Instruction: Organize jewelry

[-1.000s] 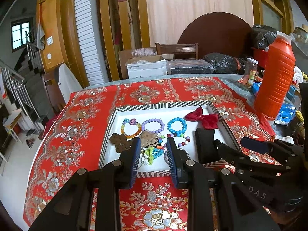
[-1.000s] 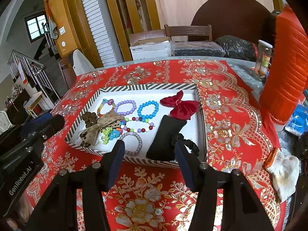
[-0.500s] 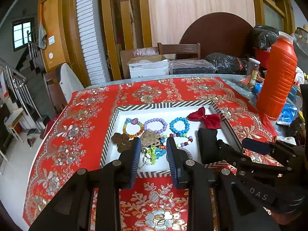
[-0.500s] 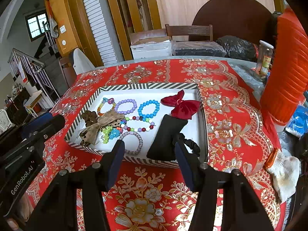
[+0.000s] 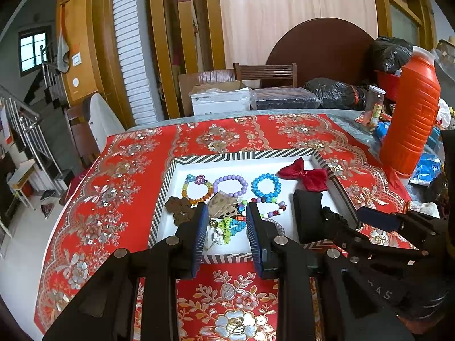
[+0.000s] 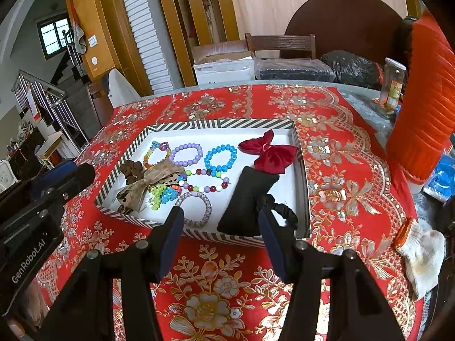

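Observation:
A striped-rim white tray point(image 6: 301, 153) holds the jewelry: a blue bead bracelet point(image 6: 221, 157), a purple bead bracelet point(image 6: 186, 154), a multicolour bracelet point(image 6: 155, 153), a red bow point(image 6: 268, 152), a black pouch point(image 6: 247, 201), a black scrunchie point(image 6: 280, 210), a silver-lilac bangle point(image 6: 196, 207) and a brown bow point(image 6: 148, 183). My right gripper point(image 6: 220, 227) is open and empty, hovering at the tray's near rim before the pouch. My left gripper point(image 5: 226, 227) is open and empty over the tray's near edge point(image 5: 224, 257), framing the green-blue bead tangle point(image 5: 227, 227).
A red floral cloth point(image 6: 213, 298) covers the table. A tall orange bottle point(image 5: 409, 122) stands at the right, with a glass jar point(image 5: 375, 105) behind it. A white glove point(image 6: 421, 255) lies near the right edge. Boxes and black bags sit beyond the table.
Both grippers have lifted and drawn back slightly from the tray, still open. The jewelry has not moved.

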Tool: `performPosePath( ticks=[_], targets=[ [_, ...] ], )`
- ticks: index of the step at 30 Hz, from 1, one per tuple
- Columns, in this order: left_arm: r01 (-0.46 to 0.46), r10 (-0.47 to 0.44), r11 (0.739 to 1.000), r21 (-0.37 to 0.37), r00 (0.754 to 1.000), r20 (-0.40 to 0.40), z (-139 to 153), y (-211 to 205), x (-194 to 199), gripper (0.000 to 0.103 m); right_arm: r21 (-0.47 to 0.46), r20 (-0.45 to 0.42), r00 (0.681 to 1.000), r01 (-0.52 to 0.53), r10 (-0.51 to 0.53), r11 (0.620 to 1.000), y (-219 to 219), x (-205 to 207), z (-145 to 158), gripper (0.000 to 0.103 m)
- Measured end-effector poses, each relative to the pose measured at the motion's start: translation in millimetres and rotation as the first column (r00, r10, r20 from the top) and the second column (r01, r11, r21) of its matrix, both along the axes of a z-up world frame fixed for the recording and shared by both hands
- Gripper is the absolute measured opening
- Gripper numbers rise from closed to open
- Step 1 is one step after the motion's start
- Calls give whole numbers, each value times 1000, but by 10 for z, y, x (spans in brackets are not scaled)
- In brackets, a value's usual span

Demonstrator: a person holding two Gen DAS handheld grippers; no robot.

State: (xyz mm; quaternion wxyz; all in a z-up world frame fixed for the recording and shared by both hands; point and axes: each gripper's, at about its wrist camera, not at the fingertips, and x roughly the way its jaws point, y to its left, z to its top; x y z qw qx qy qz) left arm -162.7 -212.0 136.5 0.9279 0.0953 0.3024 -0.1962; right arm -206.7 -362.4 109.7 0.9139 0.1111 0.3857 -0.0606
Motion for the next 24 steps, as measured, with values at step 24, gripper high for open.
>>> performPosePath(
  ticks=[24],
  targets=[
    [-1, 1, 1000, 3, 1000, -10, -83, -23, 101, 25, -4, -23, 1000, -14, 14, 1000, -1, 106, -89, 59]
  ],
)
